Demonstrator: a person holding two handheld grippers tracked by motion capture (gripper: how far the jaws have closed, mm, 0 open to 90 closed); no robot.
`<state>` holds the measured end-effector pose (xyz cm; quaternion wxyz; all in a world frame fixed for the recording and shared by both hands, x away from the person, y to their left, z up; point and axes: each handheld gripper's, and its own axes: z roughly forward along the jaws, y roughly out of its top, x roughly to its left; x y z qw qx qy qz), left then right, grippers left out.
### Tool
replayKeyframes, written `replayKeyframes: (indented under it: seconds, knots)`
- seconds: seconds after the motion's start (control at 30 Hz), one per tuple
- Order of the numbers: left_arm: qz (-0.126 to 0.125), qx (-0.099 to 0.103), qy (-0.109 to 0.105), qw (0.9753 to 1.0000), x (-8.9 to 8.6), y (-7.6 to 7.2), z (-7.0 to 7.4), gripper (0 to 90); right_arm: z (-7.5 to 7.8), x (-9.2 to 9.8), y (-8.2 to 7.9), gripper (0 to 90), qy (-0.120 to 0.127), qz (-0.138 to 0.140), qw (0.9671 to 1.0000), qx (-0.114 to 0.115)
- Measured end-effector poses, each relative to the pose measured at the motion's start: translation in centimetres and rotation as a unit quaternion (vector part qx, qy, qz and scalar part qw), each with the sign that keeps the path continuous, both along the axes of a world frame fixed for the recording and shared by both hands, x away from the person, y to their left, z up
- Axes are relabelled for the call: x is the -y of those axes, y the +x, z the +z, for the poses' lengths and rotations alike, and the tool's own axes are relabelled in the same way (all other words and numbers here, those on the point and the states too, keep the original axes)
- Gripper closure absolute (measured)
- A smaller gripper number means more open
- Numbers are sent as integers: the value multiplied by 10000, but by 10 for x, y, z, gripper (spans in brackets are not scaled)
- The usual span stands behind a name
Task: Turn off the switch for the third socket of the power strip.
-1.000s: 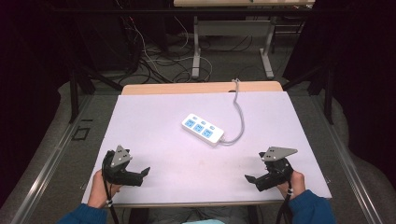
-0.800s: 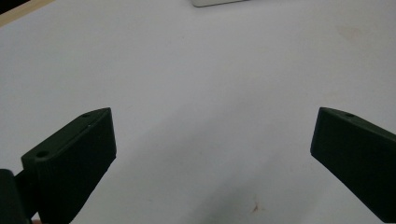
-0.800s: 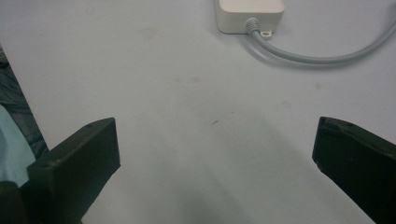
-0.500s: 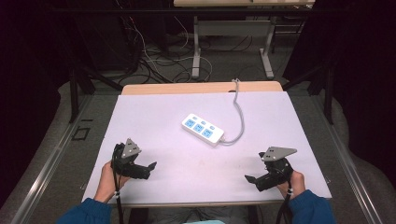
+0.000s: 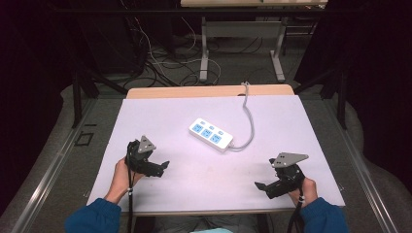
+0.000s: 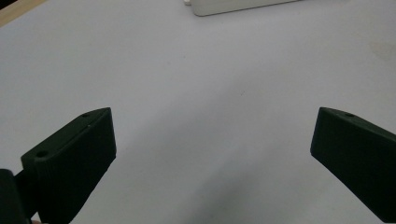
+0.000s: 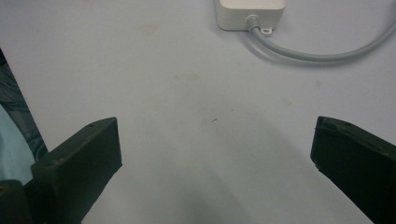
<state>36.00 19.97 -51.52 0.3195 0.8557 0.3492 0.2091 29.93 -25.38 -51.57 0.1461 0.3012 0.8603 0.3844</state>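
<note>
Compared with one second earlier, left gripper point(image 5: 164, 166) has shifted up and inward across the table point(image 5: 175, 116), from near the front left corner to a spot farther from the edge, while right gripper point(image 5: 260, 186) sits where it did, near the front right. Left jaws are spread wide over bare surface, nothing between them, as the left gripper view shows point(image 6: 212, 163); right jaws are likewise spread and empty in the right gripper view point(image 7: 215, 168). Each gripper carries a grey plate on top and is held by a hand, left hand point(image 5: 120, 174) and right hand point(image 5: 302, 188), both emerging from blue sleeves point(image 5: 92, 218). Power strip point(image 5: 211, 134) lies flat near the middle of the table, set diagonally, well apart from both grippers: a white body with three blue socket faces in a row. Its grey cord point(image 5: 250, 121) leaves the near right end, loops to the right and runs back over the far edge of the table. In the right gripper view the strip's end point(image 7: 250, 11) and the cord point(image 7: 317, 53) appear at the top; in the left gripper view a white edge of the strip point(image 6: 238, 5) shows at the top. Table surface is pale lilac, lightly marked, with a wooden strip point(image 5: 204, 91) along the far side. Beyond stand dark curtains, metal table legs point(image 5: 204, 53) and tangled cables point(image 5: 160, 58) on a grey floor.
</note>
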Motion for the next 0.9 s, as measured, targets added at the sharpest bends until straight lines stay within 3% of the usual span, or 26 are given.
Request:
replayKeyframes:
  seconds: [0.13,0.3,0.9]
  knots:
    - [-9,-35,52,10000,4,6,0,1,-1,-1,1,12,52,-29,9999,84]
    - [-39,-57,138,9999,9,14,-1,1,-1,0,0,12,-11,5,10000,3]
    - [-55,-49,100,9999,31,40,5,0,-2,-2,1,13,-7,10,10000,63]
